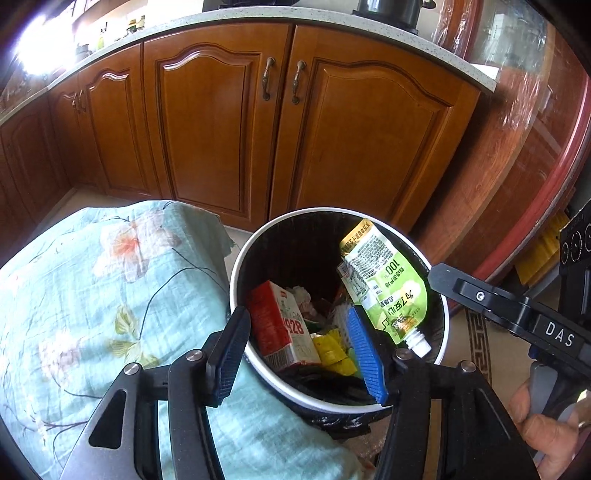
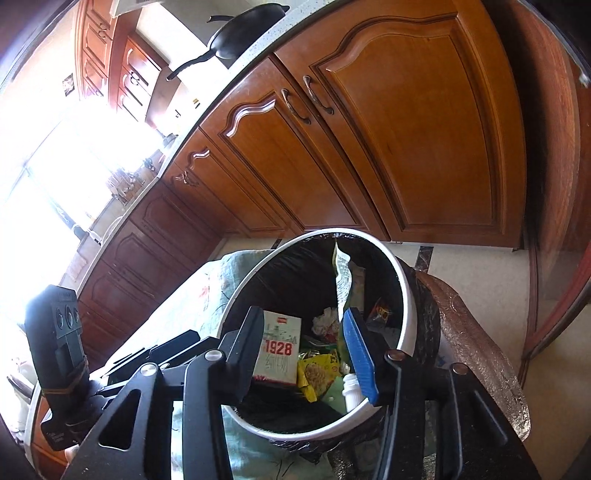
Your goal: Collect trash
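A trash bin (image 1: 236,273) with a white rim (image 2: 406,295) and a black liner holds a red and white carton (image 1: 280,325) marked 1928 (image 2: 280,347), a yellow wrapper (image 1: 330,350) and crumpled paper. A green spouted pouch (image 1: 384,280) stands on end inside, spout down, against the bin's right side. My left gripper (image 1: 295,314) is open over the near rim, its pads touching nothing. My right gripper (image 2: 303,314) is open above the bin. The pouch (image 2: 341,291) hangs edge-on just left of its blue pad, with no pad pressing on it. One right finger (image 1: 480,295) reaches in from the right.
A teal floral cloth (image 1: 110,295) covers a surface left of the bin. Wooden cabinet doors (image 1: 221,129) stand behind it under a speckled counter with a black pan (image 2: 243,33). A plastic-wrapped wooden table edge (image 1: 517,166) curves along the right. A hand (image 1: 546,424) grips the right handle.
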`<state>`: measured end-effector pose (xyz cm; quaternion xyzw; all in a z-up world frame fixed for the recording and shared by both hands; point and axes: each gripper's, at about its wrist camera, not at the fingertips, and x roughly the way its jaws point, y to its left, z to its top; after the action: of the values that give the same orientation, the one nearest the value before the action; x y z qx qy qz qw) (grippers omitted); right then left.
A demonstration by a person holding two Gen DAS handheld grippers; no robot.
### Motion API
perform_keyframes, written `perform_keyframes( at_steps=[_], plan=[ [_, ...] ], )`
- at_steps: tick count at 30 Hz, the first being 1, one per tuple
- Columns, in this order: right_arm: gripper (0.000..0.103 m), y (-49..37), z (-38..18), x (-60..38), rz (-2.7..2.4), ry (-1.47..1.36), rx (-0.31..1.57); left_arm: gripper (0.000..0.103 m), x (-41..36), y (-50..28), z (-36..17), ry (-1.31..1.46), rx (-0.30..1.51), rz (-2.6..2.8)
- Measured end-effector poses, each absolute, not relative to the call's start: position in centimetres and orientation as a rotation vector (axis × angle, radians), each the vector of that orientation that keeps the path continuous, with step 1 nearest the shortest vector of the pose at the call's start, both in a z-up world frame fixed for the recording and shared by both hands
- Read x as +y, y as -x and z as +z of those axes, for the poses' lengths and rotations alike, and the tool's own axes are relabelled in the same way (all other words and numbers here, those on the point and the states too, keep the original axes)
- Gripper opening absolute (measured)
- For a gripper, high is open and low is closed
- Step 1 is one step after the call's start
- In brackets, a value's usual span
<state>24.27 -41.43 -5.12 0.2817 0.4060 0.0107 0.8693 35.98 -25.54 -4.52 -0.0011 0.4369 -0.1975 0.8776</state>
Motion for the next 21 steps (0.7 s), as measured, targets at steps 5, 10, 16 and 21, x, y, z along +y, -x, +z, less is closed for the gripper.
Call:
perform_keyframes(
  at_steps=[5,10,16,21],
  plan=[
    [0.066,-23.1,-4.4,-40.5,0.018,-0.577,0.825,0.057,-24.1,-34.2,-3.8,0.031,0.899,-0.400],
    [0.081,-21.2,-3.6,-38.8,0.010,-0.552,0.789,0.061,-21.9,-32.1,-3.4,0.080,0.888,-0.385],
    [0.094,-18.2,-3.3,-36.3,-0.020,-0.513,0.754,0.065,-18.7,-28.4,-3.4,0.151,0.879,-0.370],
    [0.095,-15.3,-3.0,-34.0,-0.057,-0.462,0.722,0.072,-15.8,-24.6,-3.3,0.184,0.845,-0.328]
  ],
)
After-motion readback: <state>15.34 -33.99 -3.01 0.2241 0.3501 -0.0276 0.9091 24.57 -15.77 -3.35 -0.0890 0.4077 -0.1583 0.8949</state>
